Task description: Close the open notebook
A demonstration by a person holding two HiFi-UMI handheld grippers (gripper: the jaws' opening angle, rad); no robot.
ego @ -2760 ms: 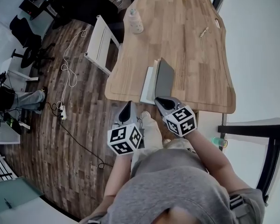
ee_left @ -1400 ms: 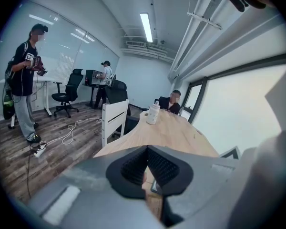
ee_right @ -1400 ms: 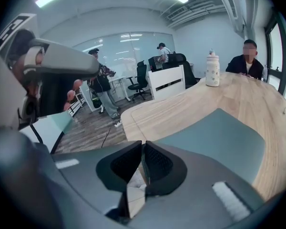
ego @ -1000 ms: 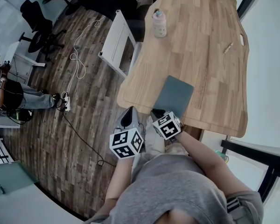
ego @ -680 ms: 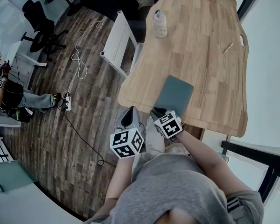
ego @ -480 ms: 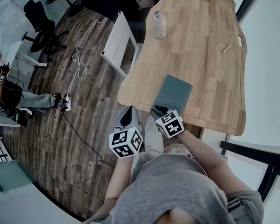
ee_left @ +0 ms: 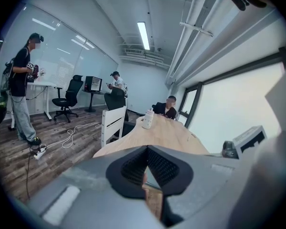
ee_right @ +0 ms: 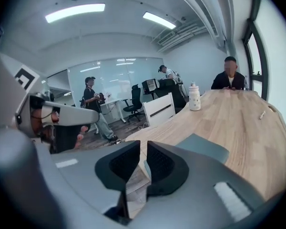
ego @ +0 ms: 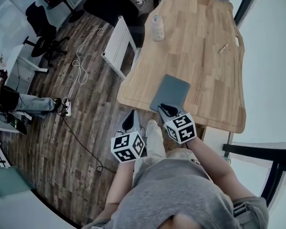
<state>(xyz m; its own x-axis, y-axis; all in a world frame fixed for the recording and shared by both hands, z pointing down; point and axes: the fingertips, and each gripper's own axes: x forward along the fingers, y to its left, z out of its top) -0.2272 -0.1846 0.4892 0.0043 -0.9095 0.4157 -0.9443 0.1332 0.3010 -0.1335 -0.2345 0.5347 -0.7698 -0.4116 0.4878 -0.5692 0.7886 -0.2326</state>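
Starting with the head view, the notebook [ego: 170,92] is seen closed, grey cover up, lying flat at the near edge of the wooden table [ego: 200,66]. The right gripper [ego: 165,109] is held at the notebook's near edge, with its marker cube nearer to the person. The left gripper [ego: 129,119] is held further left, off the table and over the plank floor [ego: 86,128]. A bottle [ego: 157,28] stands at the table's far left, and a small pen-like object [ego: 222,48] lies at its far right.

In the left gripper view, the pads of the left gripper [ee_left: 146,148] are seen meeting at their tips, and nothing is clamped between them. The table [ee_left: 167,132] and the bottle [ee_left: 148,119] are seen beyond.

In the right gripper view, a narrow gap is seen between the pads of the right gripper [ee_right: 143,144]. Its jaws have just been closing, and nothing is held between them. The notebook [ee_right: 202,147] is seen closed on the table [ee_right: 238,123], just beyond the jaws and to their right, apart from both pads.
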